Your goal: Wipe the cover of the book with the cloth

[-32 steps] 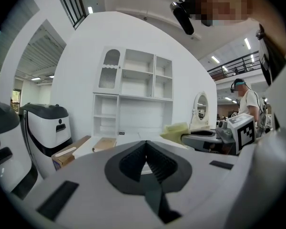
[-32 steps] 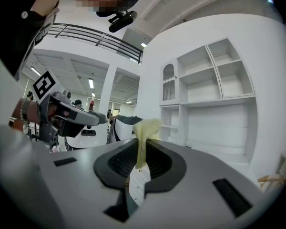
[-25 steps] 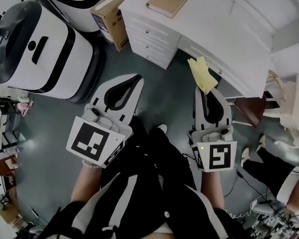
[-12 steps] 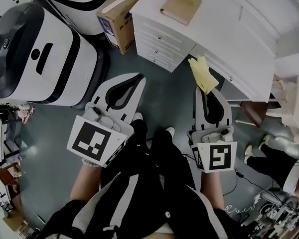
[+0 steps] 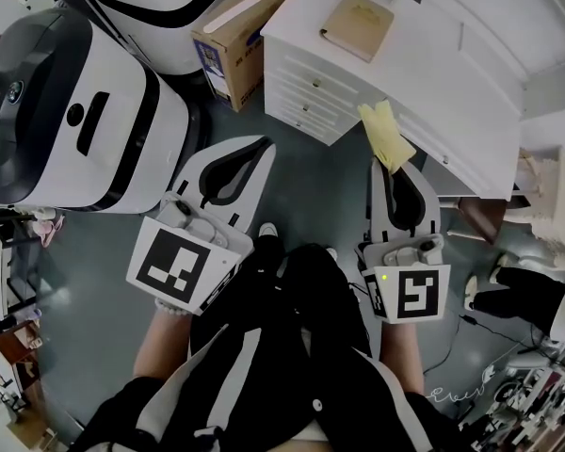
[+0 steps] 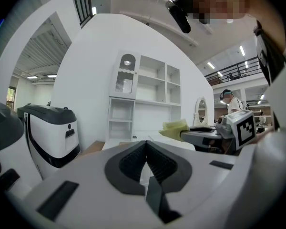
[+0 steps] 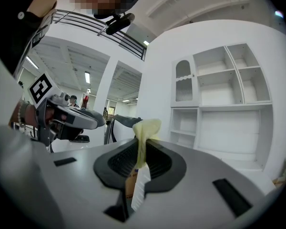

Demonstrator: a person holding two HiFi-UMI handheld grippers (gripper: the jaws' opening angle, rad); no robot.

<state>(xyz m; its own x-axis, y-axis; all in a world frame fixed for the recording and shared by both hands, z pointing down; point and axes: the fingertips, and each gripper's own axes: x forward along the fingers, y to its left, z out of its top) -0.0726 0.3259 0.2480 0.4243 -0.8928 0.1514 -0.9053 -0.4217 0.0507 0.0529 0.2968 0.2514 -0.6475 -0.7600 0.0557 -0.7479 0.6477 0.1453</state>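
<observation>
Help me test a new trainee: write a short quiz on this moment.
1. Fill in: the book lies on top of the white ___ with drawers.
2. What does the right tool grip? A the book; B the yellow cloth; C nothing.
3. True or false: the left tool is shut with nothing between its jaws.
Key: 1 cabinet; 2 B; 3 true.
</observation>
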